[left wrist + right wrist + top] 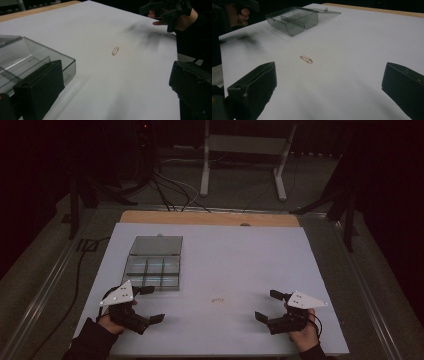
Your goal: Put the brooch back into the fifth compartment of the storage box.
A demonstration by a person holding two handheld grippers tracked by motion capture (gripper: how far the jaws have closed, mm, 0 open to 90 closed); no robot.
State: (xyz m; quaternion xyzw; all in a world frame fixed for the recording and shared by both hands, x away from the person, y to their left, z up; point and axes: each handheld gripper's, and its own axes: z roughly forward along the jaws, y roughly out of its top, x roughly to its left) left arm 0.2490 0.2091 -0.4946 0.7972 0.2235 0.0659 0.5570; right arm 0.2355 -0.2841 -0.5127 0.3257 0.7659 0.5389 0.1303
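White table (250, 255); pin (217, 300) flat between grippers, long axis roughly left-right.

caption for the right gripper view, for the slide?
Right gripper, jaws open, faces a small gold pearl-set pin on the white table; open compartment box beyond.

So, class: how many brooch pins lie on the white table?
1. The brooch pin lies on the bare white table, between the two hand-held grippers and apart from the open clear box.
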